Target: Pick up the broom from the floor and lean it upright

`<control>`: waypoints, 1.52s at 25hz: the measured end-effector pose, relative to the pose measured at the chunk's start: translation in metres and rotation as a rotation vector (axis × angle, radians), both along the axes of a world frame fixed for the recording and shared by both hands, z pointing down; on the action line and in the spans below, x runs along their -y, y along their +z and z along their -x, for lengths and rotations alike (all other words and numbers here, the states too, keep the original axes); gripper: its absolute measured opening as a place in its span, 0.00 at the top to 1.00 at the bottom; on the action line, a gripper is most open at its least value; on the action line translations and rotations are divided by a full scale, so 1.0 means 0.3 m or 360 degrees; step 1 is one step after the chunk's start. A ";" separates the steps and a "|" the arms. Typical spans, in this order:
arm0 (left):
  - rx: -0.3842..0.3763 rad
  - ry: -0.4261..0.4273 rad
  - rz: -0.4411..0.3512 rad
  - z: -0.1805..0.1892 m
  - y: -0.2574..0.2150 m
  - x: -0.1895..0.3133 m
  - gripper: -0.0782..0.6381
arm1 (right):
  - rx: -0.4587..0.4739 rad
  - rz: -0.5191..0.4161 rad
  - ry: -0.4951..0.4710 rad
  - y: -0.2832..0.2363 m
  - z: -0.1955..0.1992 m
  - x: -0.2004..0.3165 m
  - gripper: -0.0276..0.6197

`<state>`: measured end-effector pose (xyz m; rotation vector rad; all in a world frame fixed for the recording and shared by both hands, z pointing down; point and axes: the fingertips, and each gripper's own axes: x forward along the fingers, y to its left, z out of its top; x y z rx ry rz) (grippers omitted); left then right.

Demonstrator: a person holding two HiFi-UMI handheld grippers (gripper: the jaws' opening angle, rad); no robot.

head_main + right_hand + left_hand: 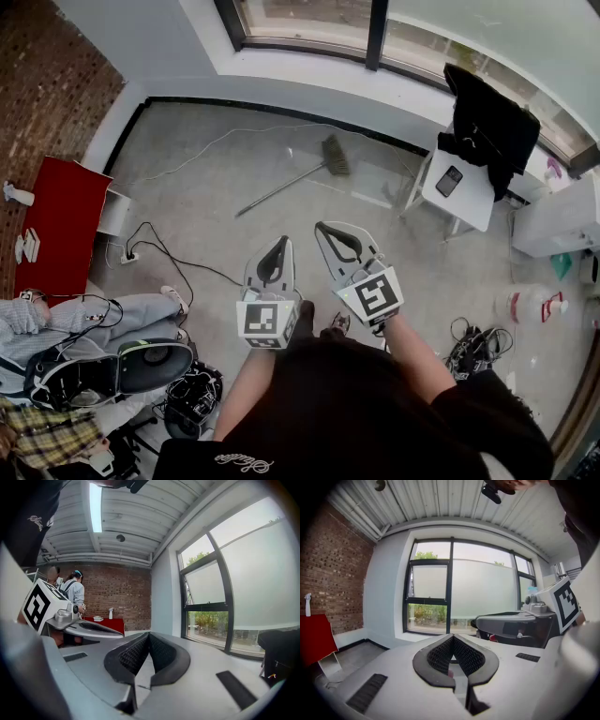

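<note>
The broom (286,186) lies flat on the floor in the upper middle of the head view, its stick running down-left from the bristle head near the window wall, well apart from both grippers. A white cable (202,145) trails across the floor to its left. The step in hand looks like the approach, and nothing is gripped yet. To do it well, the person would likely need to get close, spread one gripper's jaws wide, and bring them down across the stick, not along it. A hold around mid-stick should keep the broom from swinging on the lift, and the wall under the window seems a fair place to lean it, bristles down. The left gripper (281,244) and right gripper (324,228) sit side by side at the lower middle, held out before the chest, roughly level and pointing toward the broom. Each has its jaws closed together, with nothing between them.
</note>
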<state>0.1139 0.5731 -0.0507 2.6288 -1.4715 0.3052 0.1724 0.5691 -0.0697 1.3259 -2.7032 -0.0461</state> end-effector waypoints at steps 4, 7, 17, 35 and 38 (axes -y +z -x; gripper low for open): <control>-0.0009 0.0010 0.0032 0.033 0.050 0.050 0.89 | -0.0014 0.0034 0.0018 0.037 0.023 0.059 0.95; -0.0015 0.0015 0.0068 0.075 0.093 0.109 0.89 | 0.0022 0.0120 0.0069 0.074 0.055 0.119 0.95; -0.0069 0.0108 0.0149 0.232 0.169 0.404 0.89 | -0.0152 0.0251 0.0116 0.167 0.197 0.354 0.95; 0.0069 0.0048 0.0282 0.330 0.309 0.916 0.89 | -0.0332 0.0364 -0.0011 0.344 0.210 0.919 0.95; 0.0131 -0.0017 0.0337 0.358 0.343 1.057 0.89 | -0.0368 0.0399 -0.0134 0.383 0.229 1.079 0.95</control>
